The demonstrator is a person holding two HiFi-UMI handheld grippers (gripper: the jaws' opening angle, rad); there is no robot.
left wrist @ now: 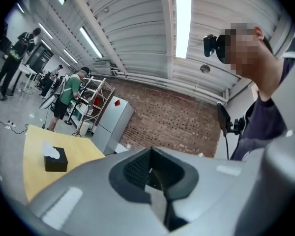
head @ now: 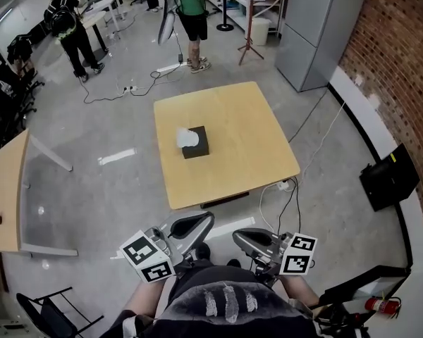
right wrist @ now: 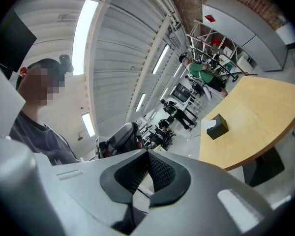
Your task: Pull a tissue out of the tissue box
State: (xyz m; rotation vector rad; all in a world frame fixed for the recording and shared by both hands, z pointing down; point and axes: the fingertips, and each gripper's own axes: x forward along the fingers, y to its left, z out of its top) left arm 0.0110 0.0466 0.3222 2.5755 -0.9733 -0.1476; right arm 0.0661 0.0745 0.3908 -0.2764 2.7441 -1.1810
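The square wooden table (head: 254, 153) stood on the grey floor, and everything else is placed from it. The black tissue box (head: 196, 145) sat on the table, left of its middle and nearer its far edge than its near one. A white tissue (head: 187, 138) stuck up out of the box's top, leaning toward the table's left side. Nothing else lay on the table.

Both grippers were off the table, on its near side, held close to the person's body and well apart from the box. The left gripper (head: 208, 218) pointed toward the table's near edge, its jaws pressed together with nothing between them; in the left gripper view the dark ribbed pads (left wrist: 137, 168) met at their tips. The right gripper (head: 237, 235) was beside it, a little farther from the table, and its jaws were also pressed together and empty, the pads (right wrist: 162, 171) touching at the front. Each carried its marker cube (head: 146, 257) on the side away from the table.

A white power strip (head: 285, 185) lay on the floor at the table's near right corner. Beyond the table's far right corner stood a grey refrigerator (head: 314, 30) against the brick wall (head: 402, 55). A person in a green shirt (head: 192, 5) stood past the table's far edge, and a person in black (head: 70, 30) farther off past its far left corner.
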